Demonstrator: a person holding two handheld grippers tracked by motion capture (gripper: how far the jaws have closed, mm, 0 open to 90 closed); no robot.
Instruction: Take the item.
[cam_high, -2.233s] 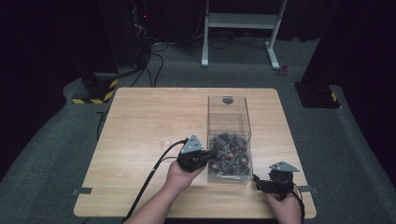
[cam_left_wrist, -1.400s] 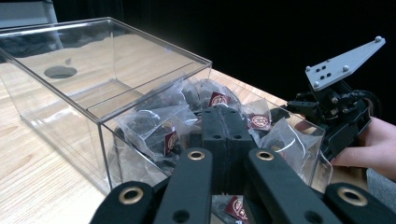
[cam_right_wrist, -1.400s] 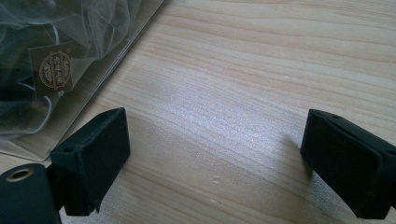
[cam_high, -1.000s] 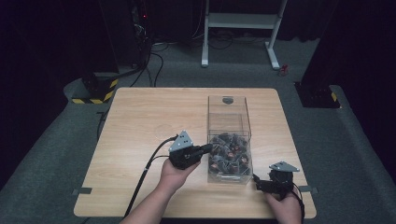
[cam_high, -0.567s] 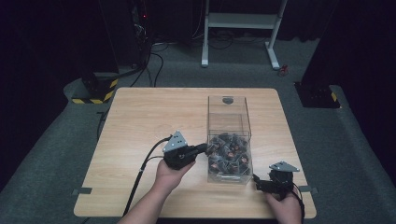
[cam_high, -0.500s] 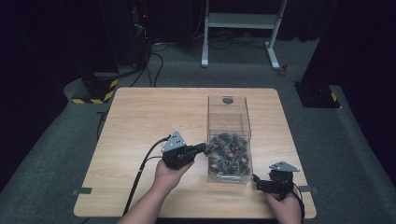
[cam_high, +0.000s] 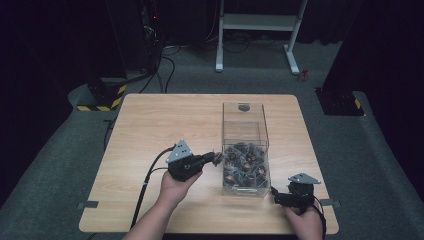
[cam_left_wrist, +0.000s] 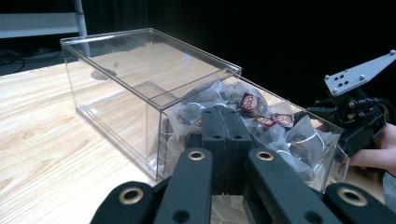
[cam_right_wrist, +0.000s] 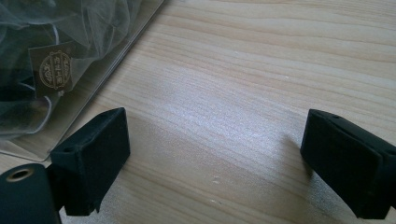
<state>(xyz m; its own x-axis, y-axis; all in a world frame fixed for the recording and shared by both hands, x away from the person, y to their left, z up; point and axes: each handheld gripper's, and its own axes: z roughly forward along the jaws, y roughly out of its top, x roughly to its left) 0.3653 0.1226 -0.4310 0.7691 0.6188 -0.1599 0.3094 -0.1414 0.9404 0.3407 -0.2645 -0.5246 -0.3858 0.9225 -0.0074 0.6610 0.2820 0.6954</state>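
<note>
jaws of the left gripper (cam_left_wrist: 225, 140) are pressed flat together in the left gripper view, pad against pad. in the high view a small pale, meshy scrap shows right at its tip (cam_high: 218, 158), just outside the left wall of the clear box; it looks like one of the sachets, pinched by a corner or string, but the grip point itself is too small to tell for sure. the left hand (cam_high: 176, 187) holds this gripper roughly level, pointing toward the box from the left.

just ahead of those jaws stands the clear plastic box (cam_left_wrist: 154, 100), a long rectangular bin on the wooden table (cam_high: 150, 125). its near end is heaped with mesh tea sachets (cam_left_wrist: 261, 123) carrying small dark red labels with gold print, and its far end is bare but for a small dark mark on the end wall. in the high view the sachets (cam_high: 245, 167) fill the end closest to the person.

the right gripper (cam_right_wrist: 215, 163) has its jaws spread wide, with only bare wood between them and nothing held. its left pad sits just beside the corner of the box, where a sachet label (cam_right_wrist: 53, 70) shows through the wall. in the high view the right gripper (cam_high: 295, 192) rests low near the table's front right corner, held by the right hand (cam_high: 305, 225), just to the right of the box's near corner.
</note>
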